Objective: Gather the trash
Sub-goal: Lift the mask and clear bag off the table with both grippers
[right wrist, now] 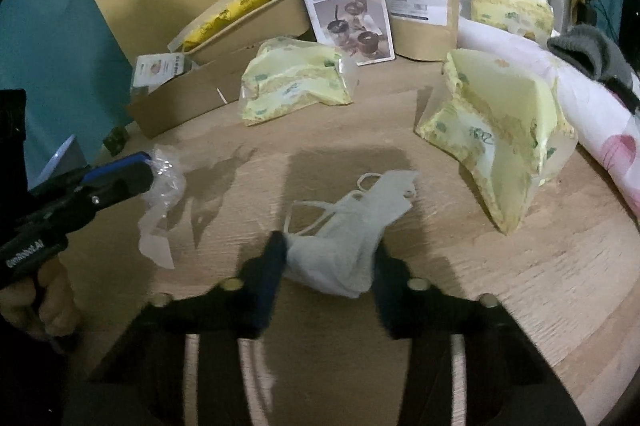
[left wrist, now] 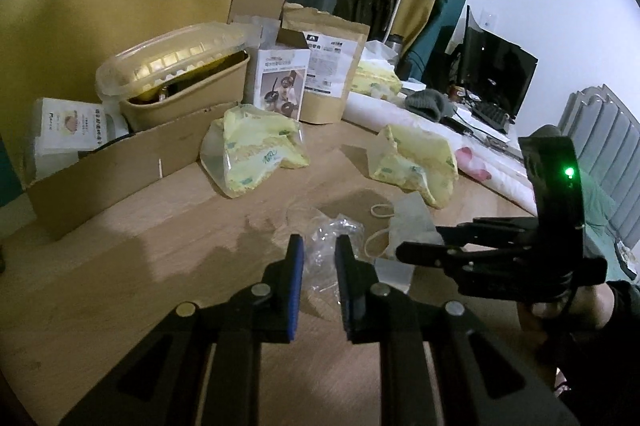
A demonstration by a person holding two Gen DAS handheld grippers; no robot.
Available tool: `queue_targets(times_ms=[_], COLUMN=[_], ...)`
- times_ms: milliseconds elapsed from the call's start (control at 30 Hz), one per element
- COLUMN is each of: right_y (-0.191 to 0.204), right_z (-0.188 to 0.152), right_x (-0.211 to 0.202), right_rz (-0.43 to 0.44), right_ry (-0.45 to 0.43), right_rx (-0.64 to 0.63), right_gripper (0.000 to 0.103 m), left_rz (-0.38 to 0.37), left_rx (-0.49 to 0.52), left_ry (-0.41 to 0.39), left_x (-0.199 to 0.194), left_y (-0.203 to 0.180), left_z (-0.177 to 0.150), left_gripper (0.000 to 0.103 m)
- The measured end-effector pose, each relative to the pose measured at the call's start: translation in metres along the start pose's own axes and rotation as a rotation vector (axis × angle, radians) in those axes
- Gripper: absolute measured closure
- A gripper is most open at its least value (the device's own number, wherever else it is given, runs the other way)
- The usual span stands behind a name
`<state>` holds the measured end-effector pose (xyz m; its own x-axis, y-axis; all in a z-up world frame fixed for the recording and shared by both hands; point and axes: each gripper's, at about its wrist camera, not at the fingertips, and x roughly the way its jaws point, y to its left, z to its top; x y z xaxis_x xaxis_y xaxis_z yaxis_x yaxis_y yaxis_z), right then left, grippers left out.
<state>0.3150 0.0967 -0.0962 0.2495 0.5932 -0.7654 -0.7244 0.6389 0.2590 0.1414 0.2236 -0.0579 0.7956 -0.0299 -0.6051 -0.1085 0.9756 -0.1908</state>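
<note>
The left gripper (left wrist: 318, 266) is pinching a crumpled clear plastic wrapper (right wrist: 164, 181), its blue-padded fingers (left wrist: 295, 290) drawn close on the film, which looks to hang lifted just off the wooden table (left wrist: 160, 286). Right of that wrapper, the right gripper (right wrist: 328, 266) has its fingers spread either side of a used white face mask (right wrist: 352, 230) lying flat on the table; the mask's near end sits between the pads but nothing is squeezing it yet.

To my eye the step in hand is taking the mask. It is limp cloth, so the fingers should come down until the pads nearly touch the wood, then close on the bunched near end, not on the ear loops (right wrist: 320, 214), which would slip or stretch. Lift straight up so the loops do not drag.

Beyond the mask lie two torn yellow tissue packs (right wrist: 296, 81) (right wrist: 496, 133), trash for later, I'd guess. The left grip must hold firm meanwhile; thin film slides out easily.
</note>
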Motion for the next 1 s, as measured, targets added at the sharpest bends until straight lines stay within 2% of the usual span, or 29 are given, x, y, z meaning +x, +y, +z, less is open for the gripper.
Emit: queue_targets(times_ms=[33,133,500,833,1000], right_y=[0.002,0.007,0.018,0.023,0.026], right_z=[0.000,-0.003,-0.020,-0.048,-0.063], right_x=[-0.002,-0.010,-0.058,-0.098,-0.115], right_rz=[-0.006,-0.011,-0.029,-0.039,-0.044], right_ry=[-0.004,-0.016,-0.074,-0.111,-0.124], right_rx=[-0.006,-0.017,-0.042,-0.053,-0.057], right_gripper=[0.077,0.079,0.079,0.079,0.079], left_rz=[-0.001,-0.002,-0.004,0.031,0.025], left_rx=[0.002,0.016,0.060,0.097,0.107], left_ry=[-0.003,-0.010,-0.038,-0.052,-0.047], left_x=[-0.002,-0.009,-0.037,-0.060,-0.067], left_y=[-0.001,-0.005,-0.030,-0.057,-0.070], left_z=[0.000,-0.001,-0.007,-0.021,-0.032], left_gripper=[0.088,0.088,0.088,0.088,0.088])
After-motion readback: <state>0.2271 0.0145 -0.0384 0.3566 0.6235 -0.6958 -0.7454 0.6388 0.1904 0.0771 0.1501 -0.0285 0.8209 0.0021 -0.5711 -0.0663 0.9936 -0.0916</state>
